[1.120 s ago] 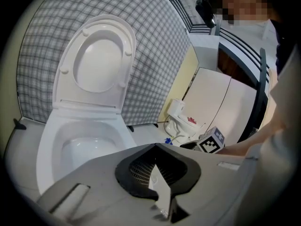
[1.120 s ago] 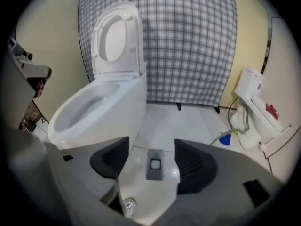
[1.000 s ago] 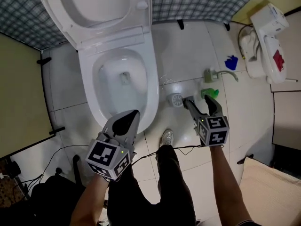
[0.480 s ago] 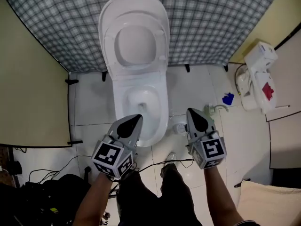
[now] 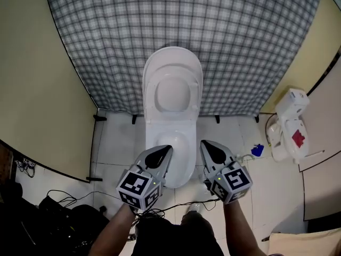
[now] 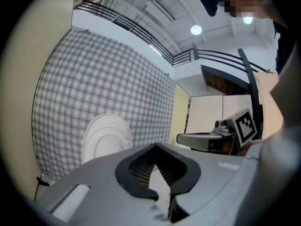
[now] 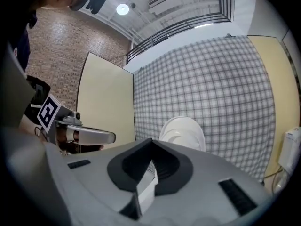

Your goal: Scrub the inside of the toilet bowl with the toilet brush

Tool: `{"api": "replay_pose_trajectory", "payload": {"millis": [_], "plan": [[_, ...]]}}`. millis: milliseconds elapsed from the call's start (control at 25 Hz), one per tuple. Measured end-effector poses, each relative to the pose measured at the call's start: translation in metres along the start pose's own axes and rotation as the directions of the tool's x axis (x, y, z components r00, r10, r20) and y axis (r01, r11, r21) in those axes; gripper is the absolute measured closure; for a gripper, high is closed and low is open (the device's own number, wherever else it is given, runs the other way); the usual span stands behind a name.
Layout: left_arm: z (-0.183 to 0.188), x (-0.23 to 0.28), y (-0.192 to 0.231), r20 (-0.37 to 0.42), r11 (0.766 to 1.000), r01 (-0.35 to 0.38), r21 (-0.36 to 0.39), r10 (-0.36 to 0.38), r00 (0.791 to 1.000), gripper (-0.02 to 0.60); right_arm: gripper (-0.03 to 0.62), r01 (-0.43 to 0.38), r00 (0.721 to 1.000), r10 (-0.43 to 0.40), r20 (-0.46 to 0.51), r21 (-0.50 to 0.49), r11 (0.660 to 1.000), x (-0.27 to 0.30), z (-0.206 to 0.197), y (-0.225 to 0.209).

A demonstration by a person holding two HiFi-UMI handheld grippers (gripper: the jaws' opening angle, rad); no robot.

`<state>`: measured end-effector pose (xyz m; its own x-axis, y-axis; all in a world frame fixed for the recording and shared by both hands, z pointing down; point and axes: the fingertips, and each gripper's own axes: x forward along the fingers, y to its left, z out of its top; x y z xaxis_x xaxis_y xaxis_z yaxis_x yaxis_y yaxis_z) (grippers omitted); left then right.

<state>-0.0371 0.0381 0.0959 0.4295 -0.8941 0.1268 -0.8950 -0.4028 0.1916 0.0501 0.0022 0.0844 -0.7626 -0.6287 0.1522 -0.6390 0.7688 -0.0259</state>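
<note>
My left hand-held gripper [image 5: 161,153] and right hand-held gripper [image 5: 208,146] both jaws together, nothing in them, side by side above toilet [image 5: 184,168] near rim

Toilet [image 5: 171,122] before wall [image 5: 106,47] (lid [image 5: 172,84] up).

Seen from above, the left gripper [image 5: 168,149] and right gripper [image 5: 203,143] cover the front rim of the toilet bowl [image 5: 171,139]. We cannot identify the blue thing [image 5: 258,150] on the floor [image 5: 120,143], too small, and the bottom edge cuts off the cream slab [image 5: 299,244].
</note>
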Motion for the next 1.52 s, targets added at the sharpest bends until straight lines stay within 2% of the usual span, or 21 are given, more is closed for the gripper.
{"api": "replay_pose_trajectory", "payload": {"millis": [120,280,520,640,760,920,1160,1520], "plan": [[0.02,-0.004,-0.005,-0.004,1.0,-0.013,0.018,0.014,1.0,0.572,0.582,-0.054,0.998,0.053,0.031,0.035,0.998,0.0,0.021,0.013],[0.029,-0.006,-0.007,0.026,0.999,-0.02,0.029,0.02,0.999,0.572,0.582,-0.108,0.993,0.107,0.045,0.012,0.994,0.003,0.03,0.026],[0.069,-0.002,0.006,0.044,0.999,-0.001,0.045,-0.001,0.999,0.572,0.583,-0.082,0.993,0.084,0.087,-0.02,0.996,0.021,0.066,0.028],[0.065,0.008,0.008,0.015,0.999,-0.007,0.047,0.007,1.0,0.572,0.583,-0.112,0.991,0.112,0.078,-0.013,0.994,0.025,0.067,0.024],[0.062,0.019,0.014,0.02,0.999,-0.004,0.044,0.003,1.0,0.572,0.583,-0.147,0.985,0.144,0.094,0.022,0.989,0.032,0.067,0.02],[0.077,0.03,0.019,0.025,0.999,-0.008,0.04,0.007,1.0,0.572,0.583,-0.176,0.98,0.169,0.101,0.061,0.983,0.042,0.079,0.011],[0.09,0.038,0.029,0.028,0.999,-0.016,0.043,0.015,0.999,0.572,0.583,-0.185,0.98,0.181,0.083,0.048,0.982,0.057,0.087,0.005],[0.086,0.039,0.053,0.024,0.999,-0.012,0.049,0.011,1.0,0.572,0.582,-0.188,0.981,0.187,0.055,0.021,0.982,0.078,0.08,0.011]]}}
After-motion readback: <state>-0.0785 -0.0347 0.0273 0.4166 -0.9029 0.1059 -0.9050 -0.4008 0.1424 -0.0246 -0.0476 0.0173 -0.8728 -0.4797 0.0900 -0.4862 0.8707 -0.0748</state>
